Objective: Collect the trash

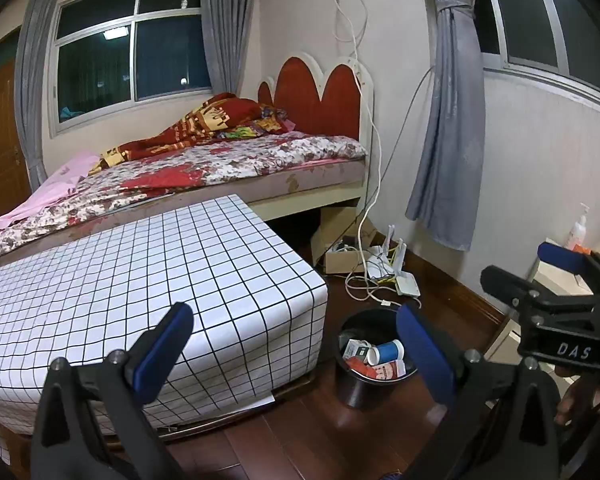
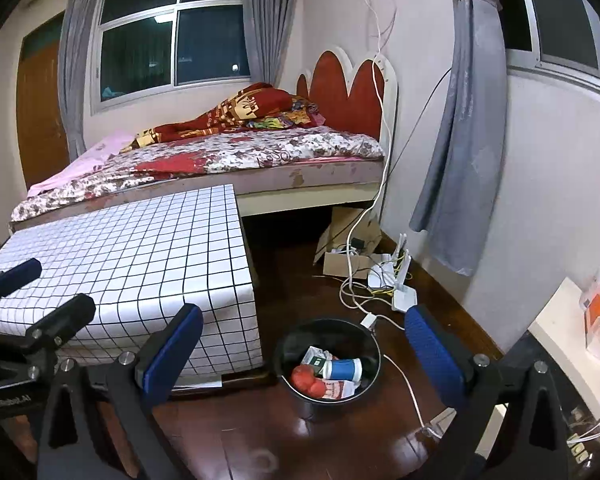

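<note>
A black trash bin (image 1: 354, 388) (image 2: 296, 344) stands on the dark wood floor beside the checked table. It holds a blue and white paper cup (image 1: 386, 352) (image 2: 344, 369), small cartons (image 1: 354, 348) (image 2: 316, 357) and a red crumpled item (image 2: 309, 381). My left gripper (image 1: 296, 354) is open and empty, held above the table corner and the bin. My right gripper (image 2: 304, 360) is open and empty, held above the bin. The right gripper also shows at the right edge of the left wrist view (image 1: 540, 276), and the left gripper at the left edge of the right wrist view (image 2: 40, 292).
A low table with a white grid cloth (image 1: 140, 280) (image 2: 132, 256) stands left of the bin. A bed (image 1: 220, 160) (image 2: 240, 152) lies behind it. A cardboard box, a router (image 2: 400, 288) and cables (image 1: 364, 280) lie on the floor by the wall. A white counter (image 2: 556, 328) with bottles is at right.
</note>
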A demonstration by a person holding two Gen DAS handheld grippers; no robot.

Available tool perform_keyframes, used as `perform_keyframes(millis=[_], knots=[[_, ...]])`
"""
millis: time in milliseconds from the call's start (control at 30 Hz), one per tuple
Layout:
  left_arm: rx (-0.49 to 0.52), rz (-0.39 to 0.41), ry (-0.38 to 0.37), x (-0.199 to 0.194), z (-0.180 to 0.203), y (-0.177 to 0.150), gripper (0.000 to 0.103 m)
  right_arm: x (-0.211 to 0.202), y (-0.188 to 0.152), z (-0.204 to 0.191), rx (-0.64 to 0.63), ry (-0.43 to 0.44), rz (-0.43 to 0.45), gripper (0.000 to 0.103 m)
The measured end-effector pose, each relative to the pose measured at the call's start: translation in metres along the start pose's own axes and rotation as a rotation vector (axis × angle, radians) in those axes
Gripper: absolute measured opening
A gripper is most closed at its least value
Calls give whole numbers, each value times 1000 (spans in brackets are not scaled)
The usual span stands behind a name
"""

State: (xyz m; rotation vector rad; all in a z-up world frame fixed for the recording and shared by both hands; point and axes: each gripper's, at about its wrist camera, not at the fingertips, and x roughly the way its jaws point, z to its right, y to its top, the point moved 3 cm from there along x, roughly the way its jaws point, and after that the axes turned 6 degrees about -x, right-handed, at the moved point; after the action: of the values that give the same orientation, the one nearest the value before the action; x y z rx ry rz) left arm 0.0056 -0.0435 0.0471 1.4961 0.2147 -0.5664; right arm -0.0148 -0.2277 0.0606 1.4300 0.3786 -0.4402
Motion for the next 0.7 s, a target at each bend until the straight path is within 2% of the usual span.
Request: perform_keyframes(millis=[700], knots=[[-8, -7, -2, 5, -8, 1, 102, 2, 1, 4, -6, -6, -6, 102]])
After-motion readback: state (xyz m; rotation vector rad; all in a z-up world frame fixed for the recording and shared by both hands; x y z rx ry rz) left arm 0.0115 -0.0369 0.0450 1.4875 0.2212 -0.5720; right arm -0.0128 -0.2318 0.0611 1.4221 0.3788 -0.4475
